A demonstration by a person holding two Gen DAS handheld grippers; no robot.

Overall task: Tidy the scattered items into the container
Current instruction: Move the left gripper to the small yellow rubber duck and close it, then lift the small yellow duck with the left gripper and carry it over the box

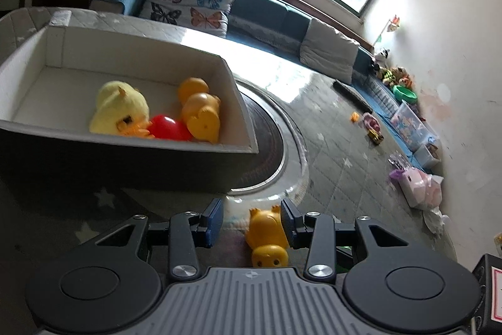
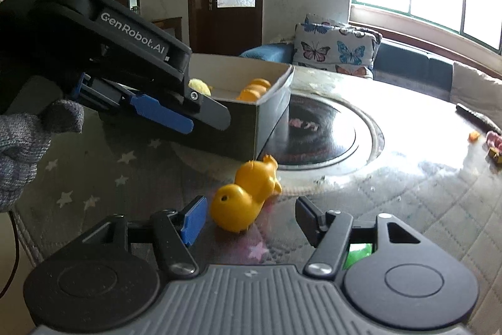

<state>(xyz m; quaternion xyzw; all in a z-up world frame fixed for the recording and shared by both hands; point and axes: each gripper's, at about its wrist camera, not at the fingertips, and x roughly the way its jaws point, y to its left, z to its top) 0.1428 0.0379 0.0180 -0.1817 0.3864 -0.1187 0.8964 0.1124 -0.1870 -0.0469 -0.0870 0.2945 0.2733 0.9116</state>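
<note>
From my left wrist camera I see the left gripper [image 1: 252, 220] with its blue-padded fingers spread apart, straddling a small orange plastic duck [image 1: 267, 236] that lies on its side on the grey star-patterned mat [image 1: 103, 197]. The duck sits toward the right-hand finger, close against that pad, though I cannot tell whether they touch; there is clear space between the duck and the other pad, so nothing is clamped.

Just ahead and to the left stands the rectangular open cardboard box with pale inner walls [image 1: 238, 90]. Inside it lie a fluffy yellow plush chick [image 1: 117, 109], a glossy red plastic heart-shaped piece [image 1: 169, 127] and another orange plastic duck [image 1: 200, 109] — all gathered toward the near right corner.

Through my right wrist camera, the right gripper [image 2: 249, 220] is also wide open, its fingers on either side of the same duck's head, which lies nearer the left pad, apart from both. The left gripper enters from the upper left, held by a grey-gloved hand [image 2: 28, 143], its fingers reaching down in front of the box's dark outer wall. The duck rests on the mat near the box's corner and the edge of a round glossy black disc with a metal rim [image 2: 329, 140].
</note>
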